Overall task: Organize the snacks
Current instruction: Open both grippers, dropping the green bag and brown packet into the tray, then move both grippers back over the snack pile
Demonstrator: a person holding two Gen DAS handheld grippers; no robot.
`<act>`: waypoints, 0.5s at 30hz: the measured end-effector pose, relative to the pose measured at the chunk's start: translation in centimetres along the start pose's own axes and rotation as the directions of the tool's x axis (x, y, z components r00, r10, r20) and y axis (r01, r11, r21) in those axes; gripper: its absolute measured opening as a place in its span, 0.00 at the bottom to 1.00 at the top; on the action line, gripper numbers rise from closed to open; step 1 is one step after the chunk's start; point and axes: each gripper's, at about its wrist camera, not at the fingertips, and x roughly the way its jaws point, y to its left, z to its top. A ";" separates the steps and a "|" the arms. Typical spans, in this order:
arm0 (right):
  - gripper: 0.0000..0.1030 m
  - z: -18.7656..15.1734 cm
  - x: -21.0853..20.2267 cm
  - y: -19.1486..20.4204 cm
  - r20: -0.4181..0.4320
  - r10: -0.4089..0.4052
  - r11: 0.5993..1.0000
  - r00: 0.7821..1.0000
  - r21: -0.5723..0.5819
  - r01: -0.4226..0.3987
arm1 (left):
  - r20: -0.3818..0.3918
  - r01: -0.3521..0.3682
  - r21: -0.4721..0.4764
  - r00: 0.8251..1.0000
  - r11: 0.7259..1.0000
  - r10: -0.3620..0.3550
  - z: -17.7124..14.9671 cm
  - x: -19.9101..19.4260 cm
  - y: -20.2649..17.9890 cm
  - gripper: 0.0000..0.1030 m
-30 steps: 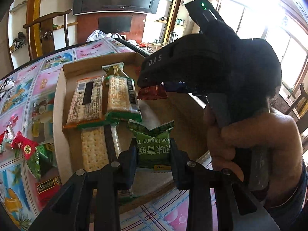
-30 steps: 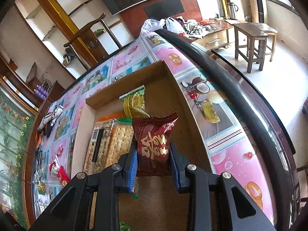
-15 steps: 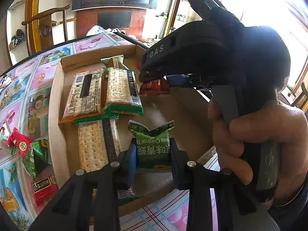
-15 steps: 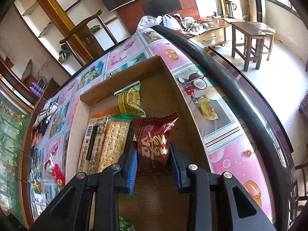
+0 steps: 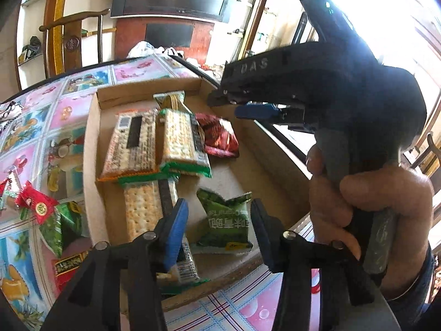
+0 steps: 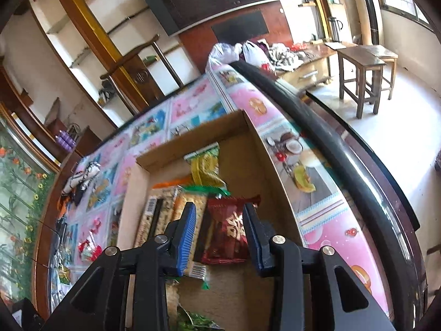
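- Blue-padded jaws of the left gripper (image 5: 217,220) have just been opening; the green snack packet (image 5: 226,220) lies released between them on the floor of the cardboard box (image 5: 91,143), touching neither pad.
- Blue pads of the right gripper (image 6: 220,231) have also just been parting; the dark red snack packet (image 6: 228,229) lies between them in the box, let go.
- Beyond, the box sits on a table (image 6: 317,220) with a pink pictured cover, in a room with a wall screen, wooden chair and stool.
- Three cracker packs (image 5: 179,138) and one yellow-green packet (image 6: 205,168) lie in the box.
- Several loose wrapped snacks (image 5: 35,207) lie on the table left of the box; the person's right hand (image 5: 372,207) fills the left view's right side.
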 end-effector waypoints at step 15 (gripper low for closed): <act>0.37 -0.6 -0.4 2.8 0.036 0.052 0.994 0.998 -0.097 -0.049 | 0.094 -0.055 -0.043 0.994 0.998 0.059 1.1 -3.1 2.4 0.45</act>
